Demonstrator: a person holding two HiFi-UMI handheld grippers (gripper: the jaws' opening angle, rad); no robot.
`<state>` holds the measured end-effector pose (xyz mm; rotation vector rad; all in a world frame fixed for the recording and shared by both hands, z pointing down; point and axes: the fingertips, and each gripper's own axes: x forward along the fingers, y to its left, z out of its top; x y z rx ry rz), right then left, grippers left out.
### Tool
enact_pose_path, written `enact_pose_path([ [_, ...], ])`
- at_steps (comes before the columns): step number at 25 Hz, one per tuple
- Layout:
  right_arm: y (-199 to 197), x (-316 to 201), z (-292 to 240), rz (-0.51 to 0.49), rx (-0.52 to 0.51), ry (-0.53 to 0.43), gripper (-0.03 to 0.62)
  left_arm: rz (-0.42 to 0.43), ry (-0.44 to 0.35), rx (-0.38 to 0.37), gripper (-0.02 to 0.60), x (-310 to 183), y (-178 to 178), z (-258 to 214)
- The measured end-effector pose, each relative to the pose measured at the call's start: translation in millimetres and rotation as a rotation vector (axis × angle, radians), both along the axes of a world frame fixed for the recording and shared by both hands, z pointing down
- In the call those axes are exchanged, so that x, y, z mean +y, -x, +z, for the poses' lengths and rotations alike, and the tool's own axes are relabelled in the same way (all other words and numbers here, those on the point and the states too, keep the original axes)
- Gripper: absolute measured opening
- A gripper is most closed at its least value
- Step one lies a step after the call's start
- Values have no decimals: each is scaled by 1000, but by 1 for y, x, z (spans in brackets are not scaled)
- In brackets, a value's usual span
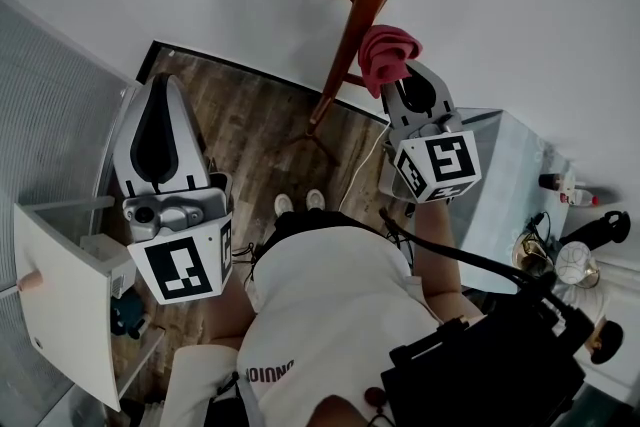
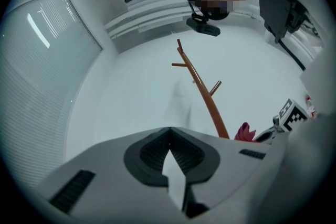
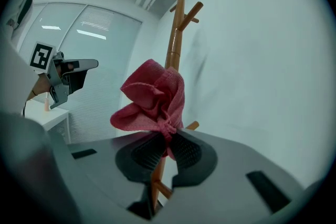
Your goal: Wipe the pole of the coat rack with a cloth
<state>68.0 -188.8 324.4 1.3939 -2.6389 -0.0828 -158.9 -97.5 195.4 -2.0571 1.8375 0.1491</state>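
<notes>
Pink woven cloth [image 3: 155, 97] clamped in right gripper [image 3: 167, 139] touches brown wooden pole [image 3: 176, 39] ahead; left gripper [image 2: 169, 139] closed, empty; wiping seemingly unfinished.

Dark wood-plank floor [image 1: 245, 130] between left gripper [image 1: 163, 85] and right gripper [image 1: 402, 80], coat rack [image 1: 350, 35] standing on it beside the right gripper, white shoes [image 1: 285, 205] planted between both.

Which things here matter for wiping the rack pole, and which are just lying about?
Job: pink cloth, coat rack pole, right tongs shut on it.
Lying about: left tongs (shut, empty), white cabinet, side table.
</notes>
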Motion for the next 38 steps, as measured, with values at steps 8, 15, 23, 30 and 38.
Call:
enact_pose_path([
  [8, 4, -3, 19, -10, 16, 57, 46, -6, 10, 0, 14, -1, 3, 3],
  [15, 5, -2, 33, -19, 36, 91, 46, -4, 15, -2, 14, -1, 1, 4],
  [23, 5, -3, 47, -18, 56, 138, 46, 2, 22, -4, 14, -2, -2, 6],
  [30, 4, -3, 55, -24, 77, 164, 46, 7, 29, -2, 14, -4, -4, 8],
  [38, -2, 4, 55, -49, 102, 192, 46, 17, 32, -1, 14, -5, -8, 10],
])
